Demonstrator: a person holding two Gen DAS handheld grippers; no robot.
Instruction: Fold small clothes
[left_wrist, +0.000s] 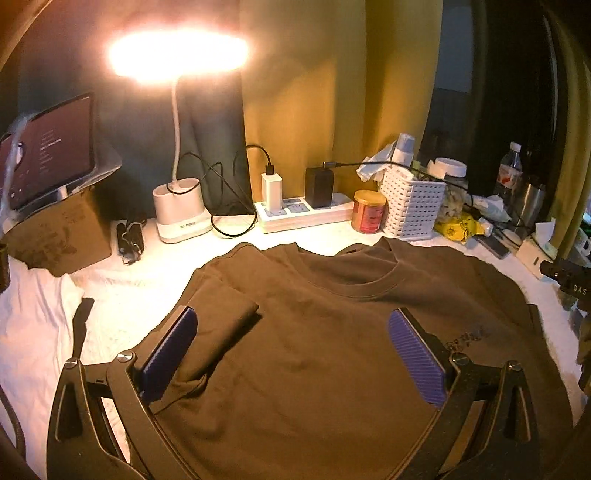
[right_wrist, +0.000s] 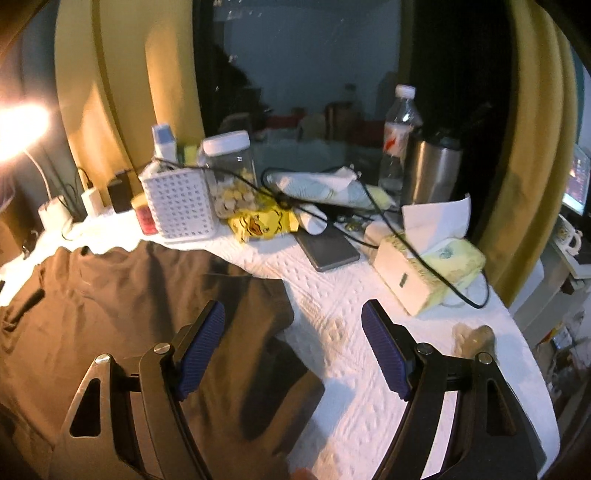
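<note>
Now, shirt: brown T-shirt (left_wrist: 332, 350) lies flat on the white cloth (left_wrist: 37, 332), collar toward 12 o'clock, nearly filling the left wrist view
Sleeve, left side: folded in over the body, its edge lying at about 10 o'clock from the shirt's middle
Left gripper: left gripper (left_wrist: 291, 325) hangs over the chest of the shirt, jaws spread wide, blue pads (left_wrist: 417, 354) well apart, nothing between them but the fabric below
Right gripper: right gripper (right_wrist: 293, 319) sits over the shirt's other edge, jaws wide as well, gripping nothing; one pad over brown fabric at 9 o'clock, the other over bare white cloth at 3 o'clock
Shirt in the right view: brown T-shirt (right_wrist: 129, 314) fills the lower left, its sleeve edge ending between the fingers
Lamp: desk lamp (left_wrist: 177, 206) blazing at 11 o'clock in the left view, beside a power strip (left_wrist: 306, 216) with chargers plugged in
Back row: red tin (left_wrist: 367, 212) just beside the white basket (left_wrist: 412, 208), a clear jar behind it
Right clutter: tissue box (right_wrist: 424, 269) at 2 o'clock, phone (right_wrist: 327, 249) lying flat near it, water bottle (right_wrist: 399, 136) and steel tumbler (right_wrist: 432, 170) standing behind
Tablet: tablet (left_wrist: 48, 151) propped at 9 o'clock on a cardboard box (left_wrist: 59, 236)
</note>
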